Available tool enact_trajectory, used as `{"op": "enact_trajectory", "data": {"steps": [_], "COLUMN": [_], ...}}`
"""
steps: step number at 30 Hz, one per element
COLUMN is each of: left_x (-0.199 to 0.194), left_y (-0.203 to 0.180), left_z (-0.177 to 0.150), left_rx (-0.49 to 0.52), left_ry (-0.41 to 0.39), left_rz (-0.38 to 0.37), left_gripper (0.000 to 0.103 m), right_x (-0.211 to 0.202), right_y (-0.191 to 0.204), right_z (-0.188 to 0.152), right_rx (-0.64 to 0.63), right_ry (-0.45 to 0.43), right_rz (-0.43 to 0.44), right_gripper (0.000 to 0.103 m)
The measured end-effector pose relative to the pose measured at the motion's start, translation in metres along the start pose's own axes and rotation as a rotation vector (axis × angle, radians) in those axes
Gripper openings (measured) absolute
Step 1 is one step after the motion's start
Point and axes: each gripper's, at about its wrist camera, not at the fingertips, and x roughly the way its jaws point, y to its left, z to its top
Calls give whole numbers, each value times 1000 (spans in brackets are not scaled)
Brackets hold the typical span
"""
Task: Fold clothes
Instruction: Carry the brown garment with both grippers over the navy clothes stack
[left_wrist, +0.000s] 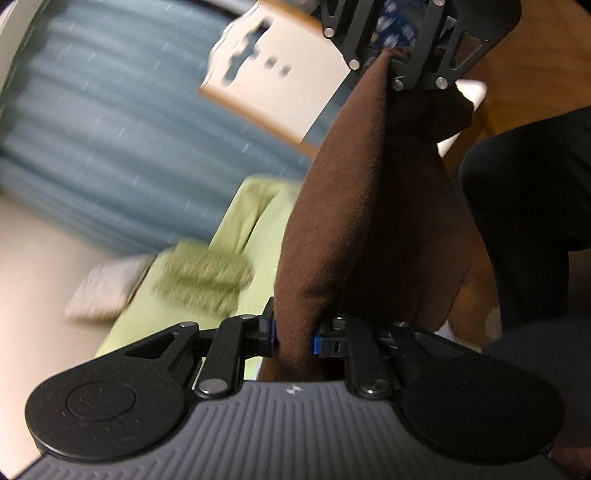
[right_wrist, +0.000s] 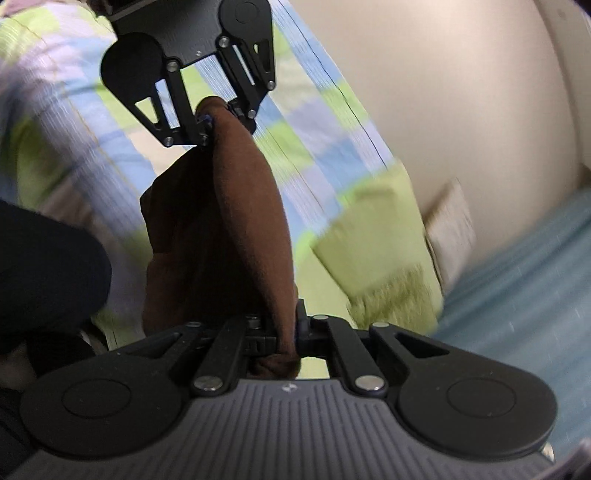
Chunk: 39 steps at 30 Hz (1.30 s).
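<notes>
Brown cloth (left_wrist: 354, 221) is stretched between the two claws, held off the bed. In the left wrist view the left claw (left_wrist: 293, 338) is clamped on one end of the cloth, its blue-edged pads pressed into a bunched fold, and the cloth runs away from it to the right claw (left_wrist: 388, 70), seen at the top of the frame, where the other end is pinched. In the right wrist view the same is seen from the other side: the right claw (right_wrist: 286, 338) is closed on a gathered end of the cloth (right_wrist: 229, 221), and the left claw (right_wrist: 212, 125) is seen further off gripping the far end. Between the claws the cloth hangs in a loose fold that sags to one side.

Below the cloth a light green sheet (left_wrist: 255, 229) is seen, with a fringed green towel (left_wrist: 203, 277) lying on it. A checked green, blue and lilac cover (right_wrist: 314, 140) is seen behind the cloth in the right wrist view. A blue curtain (left_wrist: 103, 140) is blurred in the background. A dark-clothed part of the person (left_wrist: 528, 192) is beside the cloth.
</notes>
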Motion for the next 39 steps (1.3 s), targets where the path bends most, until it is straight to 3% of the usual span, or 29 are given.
{"op": "enact_trajectory", "data": {"steps": [8, 10, 14, 16, 18, 21, 25, 28, 31, 34, 36, 39], "left_x": [116, 154, 232, 269, 309, 351, 382, 381, 373, 364, 362, 378], "left_y": [28, 46, 78, 90, 84, 46, -19, -51, -49, -45, -45, -40], "left_z": [98, 131, 195, 206, 212, 197, 160, 137, 127, 119, 124, 137], "left_rx": [115, 123, 82, 64, 62, 75, 138, 161, 119, 146, 180, 249], "left_ry": [-230, -293, -425, -464, -473, -424, -341, -356, -356, -375, -376, -368], "left_rz": [-129, -124, -60, -45, -78, -180, -306, -262, -248, -214, -210, -208], "left_gripper": [20, 20, 20, 20, 20, 20, 25, 26, 34, 39, 39, 27], "right_x": [-11, -4, 16, 27, 46, 78, 117, 136, 137, 129, 124, 124], "right_y": [-74, -98, -178, -202, -220, -201, -135, -94, -71, -67, -63, -68], "right_z": [-94, -115, -161, -179, -205, -238, -272, -285, -280, -277, -277, -283], "right_rx": [182, 192, 154, 140, 141, 199, 201, 215, 175, 183, 202, 263], "right_ry": [215, 260, 354, 383, 427, 476, 551, 582, 575, 573, 574, 583], "right_rz": [-130, -180, -371, -443, -492, -452, -323, -236, -243, -260, -267, -257], "right_gripper": [2, 2, 2, 2, 2, 2, 2, 3, 9, 10, 10, 8]}}
